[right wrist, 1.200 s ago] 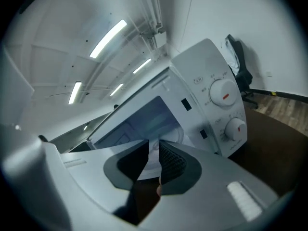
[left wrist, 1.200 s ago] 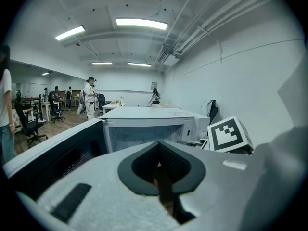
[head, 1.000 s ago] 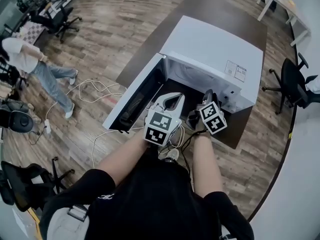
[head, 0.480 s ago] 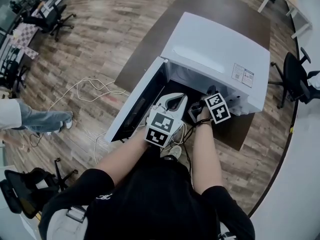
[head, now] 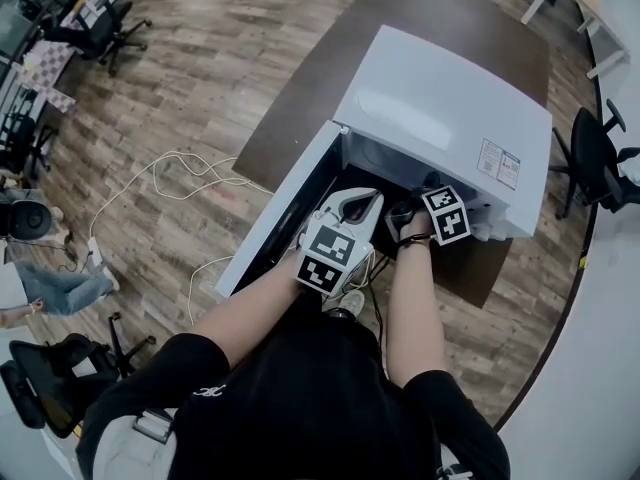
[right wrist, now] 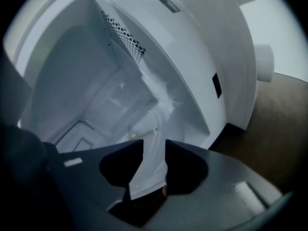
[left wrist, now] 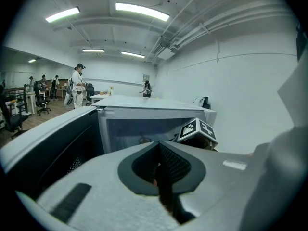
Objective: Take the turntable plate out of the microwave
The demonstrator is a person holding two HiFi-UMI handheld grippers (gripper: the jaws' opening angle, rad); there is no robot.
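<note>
Two grippers are held at the mouth of the white microwave (head: 450, 98), which is set on a dark brown table (head: 430, 8) w/ its door (head: 285, 213) swung open to the left. The left gripper (head: 362, 200) is clenched, w/ nothing between its jaws, just outside the opening. The right gripper (right wrist: 154, 148) is pointed into the cavity. Its jaws have just been opening and are spread wide, nothing gripped, w/ only pale cavity floor seen through the gap. The clear glass turntable plate (right wrist: 130, 105) is seen lying flat on the cavity floor, ahead of the right jaws.
</note>
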